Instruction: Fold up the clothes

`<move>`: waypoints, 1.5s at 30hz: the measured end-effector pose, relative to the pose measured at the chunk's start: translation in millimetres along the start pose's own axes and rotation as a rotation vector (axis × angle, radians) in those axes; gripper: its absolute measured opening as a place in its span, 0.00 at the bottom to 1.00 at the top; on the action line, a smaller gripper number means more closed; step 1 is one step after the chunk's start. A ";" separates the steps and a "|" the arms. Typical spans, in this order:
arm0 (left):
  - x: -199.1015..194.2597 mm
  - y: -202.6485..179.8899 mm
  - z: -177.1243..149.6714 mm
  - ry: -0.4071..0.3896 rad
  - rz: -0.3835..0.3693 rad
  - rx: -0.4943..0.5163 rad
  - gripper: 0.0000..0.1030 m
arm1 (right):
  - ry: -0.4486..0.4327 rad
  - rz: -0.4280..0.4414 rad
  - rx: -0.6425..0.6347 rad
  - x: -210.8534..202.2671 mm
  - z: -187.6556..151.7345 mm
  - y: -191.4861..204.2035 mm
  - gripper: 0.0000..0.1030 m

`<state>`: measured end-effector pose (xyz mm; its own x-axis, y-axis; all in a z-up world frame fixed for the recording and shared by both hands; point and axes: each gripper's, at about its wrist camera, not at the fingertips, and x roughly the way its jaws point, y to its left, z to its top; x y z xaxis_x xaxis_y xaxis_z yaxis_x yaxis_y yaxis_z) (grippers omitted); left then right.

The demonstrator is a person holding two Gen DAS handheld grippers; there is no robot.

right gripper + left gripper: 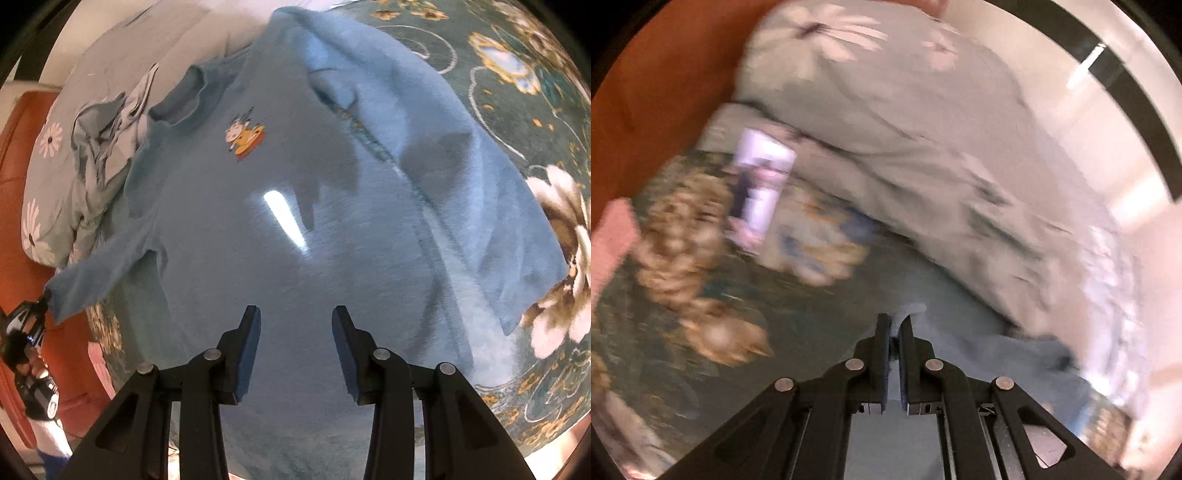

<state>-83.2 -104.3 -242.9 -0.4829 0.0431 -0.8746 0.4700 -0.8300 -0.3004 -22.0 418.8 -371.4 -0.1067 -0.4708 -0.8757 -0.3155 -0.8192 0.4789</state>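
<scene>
I've got the left gripper (894,334) pinching the sleeve cuff (55,295) of the blue sweater (280,229) spread on the floral bedspread (535,110), right gripper (295,325) hanging wide above it, so a hard tug could yank the fuzzy cuff free.

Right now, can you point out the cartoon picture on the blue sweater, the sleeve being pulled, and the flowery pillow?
cartoon picture (243,137), right wrist view, middle of the small print on the sweater's chest.
sleeve (92,275), right wrist view, mid-length of the stretched sleeve.
pillow (35,225), right wrist view, on a white daisy print.
</scene>
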 end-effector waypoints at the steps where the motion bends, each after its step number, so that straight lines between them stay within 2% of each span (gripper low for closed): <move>1: 3.4 -22.1 -6.3 0.012 -0.051 0.027 0.05 | -0.004 0.003 0.005 -1.3 0.0 -2.0 0.40; 5: 19.6 -111.4 -33.5 0.066 -0.234 0.145 0.05 | -0.020 0.018 0.017 -5.0 1.7 -9.6 0.40; 9: 56.3 -213.3 -70.3 0.145 -0.355 0.300 0.05 | -0.035 0.041 0.045 -8.0 5.3 -20.2 0.40; 11: 81.5 -252.4 -89.3 0.205 -0.403 0.344 0.05 | -0.046 0.046 0.061 -10.8 7.7 -29.2 0.40; 13: 104.7 -286.3 -109.0 0.257 -0.425 0.392 0.05 | -0.053 0.049 0.074 -12.9 9.6 -37.7 0.40; 16: 141.3 -323.1 -140.8 0.326 -0.419 0.451 0.05 | -0.061 0.047 0.108 -16.5 11.7 -56.2 0.40; 19: 181.6 -342.8 -161.5 0.398 -0.394 0.446 0.05 | -0.070 0.045 0.136 -19.5 13.9 -71.8 0.40; 27: 236.8 -354.6 -198.0 0.523 -0.329 0.456 0.08 | -0.088 0.051 0.146 -22.4 26.2 -84.6 0.40; 29: 227.4 -348.9 -198.5 0.541 -0.347 0.464 0.13 | -0.095 0.057 0.128 -23.2 31.9 -79.5 0.40; 30: 219.9 -344.9 -197.8 0.544 -0.360 0.471 0.19 | -0.098 0.060 0.119 -23.7 34.7 -77.0 0.40; 33: 178.9 -316.2 -183.7 0.453 -0.352 0.522 0.35 | -0.115 0.072 0.080 -26.2 46.1 -66.3 0.40; 34: 164.5 -299.8 -175.0 0.396 -0.316 0.526 0.41 | -0.122 0.075 0.065 -27.6 50.7 -62.5 0.40; 36: 144.2 -264.9 -156.3 0.283 -0.199 0.513 0.45 | -0.143 0.082 0.024 -30.6 64.4 -51.0 0.40; 37: 136.5 -239.8 -143.6 0.222 -0.110 0.485 0.46 | -0.149 0.084 0.004 -30.9 70.9 -45.3 0.40; 39: 134.9 -196.6 -122.7 0.175 0.004 0.412 0.47 | -0.166 0.086 -0.043 -29.5 86.0 -28.3 0.40; 41: 143.5 -161.4 -108.8 0.197 0.047 0.325 0.47 | -0.183 0.088 -0.091 -28.0 101.1 -11.0 0.40; 43: 154.6 -132.5 -97.7 0.231 0.017 0.220 0.47 | -0.204 0.082 -0.131 -23.0 115.3 7.0 0.40; 45: 167.4 -118.8 -94.1 0.262 -0.048 0.149 0.48 | -0.227 0.072 -0.167 -17.0 128.4 23.5 0.40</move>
<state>-150.4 53.9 -389.5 -0.2863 0.2102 -0.9348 0.3279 -0.8952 -0.3017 -148.7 449.6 -353.1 -0.3377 -0.4597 -0.8214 -0.1416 -0.8379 0.5271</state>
